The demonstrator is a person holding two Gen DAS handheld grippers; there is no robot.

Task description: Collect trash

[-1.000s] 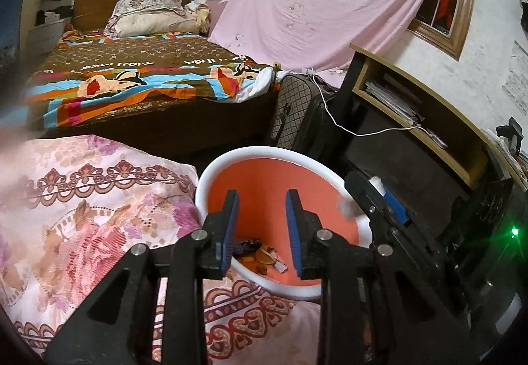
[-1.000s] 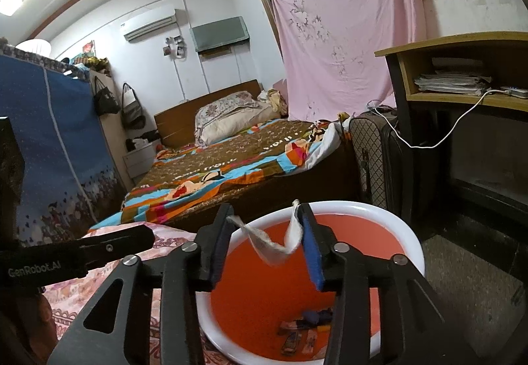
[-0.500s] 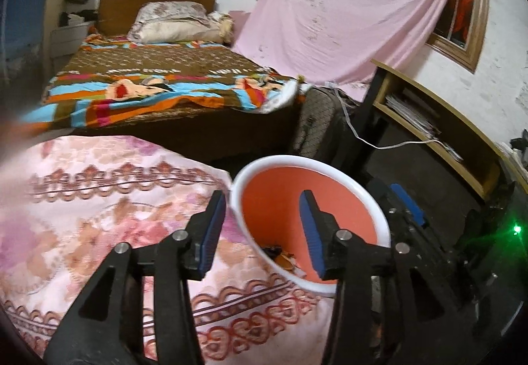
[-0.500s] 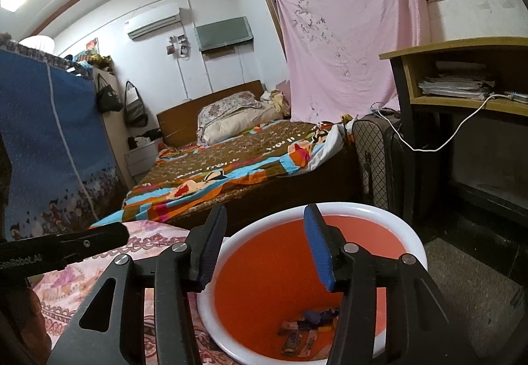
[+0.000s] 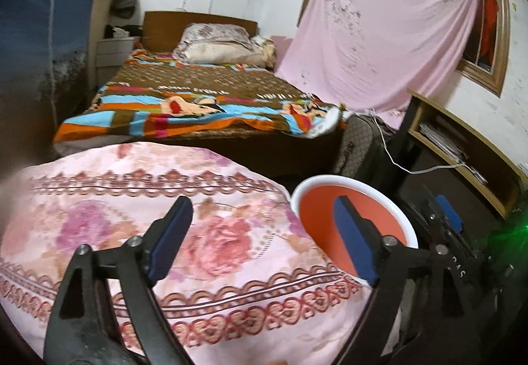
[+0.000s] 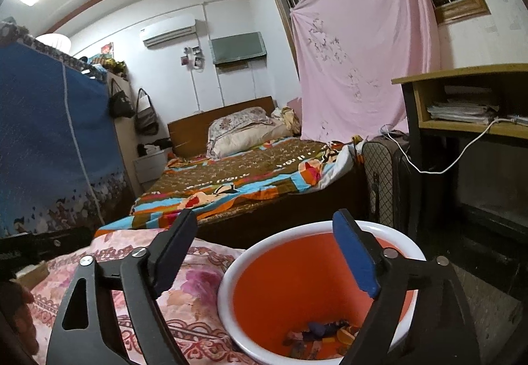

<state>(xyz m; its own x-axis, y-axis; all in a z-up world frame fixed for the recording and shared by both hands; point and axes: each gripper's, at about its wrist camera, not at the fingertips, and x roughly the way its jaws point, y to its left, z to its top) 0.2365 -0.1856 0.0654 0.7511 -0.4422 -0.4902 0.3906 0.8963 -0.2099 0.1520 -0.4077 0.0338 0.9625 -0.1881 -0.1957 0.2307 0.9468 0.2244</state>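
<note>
An orange bin with a white rim (image 6: 227, 279) stands at the edge of a pink floral quilt (image 6: 194, 292). Several scraps of trash (image 6: 321, 333) lie at its bottom. My right gripper (image 6: 267, 256) is open and empty, above the bin's left rim. My left gripper (image 5: 260, 239) is open and empty over the quilt (image 5: 148, 220), with its right finger in front of the bin (image 5: 298, 197). No loose trash shows on the quilt. The right gripper's blue pad (image 5: 447, 215) shows past the bin.
A bed with a colourful blanket (image 5: 204, 101) lies beyond the quilt. A dark suitcase (image 6: 386, 180) and a wooden desk with papers (image 6: 462, 107) stand to the right, with a white cable (image 6: 462, 150) hanging. A pink sheet (image 5: 379, 45) covers the window. A blue wardrobe (image 6: 49, 140) stands left.
My right gripper opened and let go of a white scrap over the bin. My left gripper opened wide and swung left, off the bin and over the quilt.
</note>
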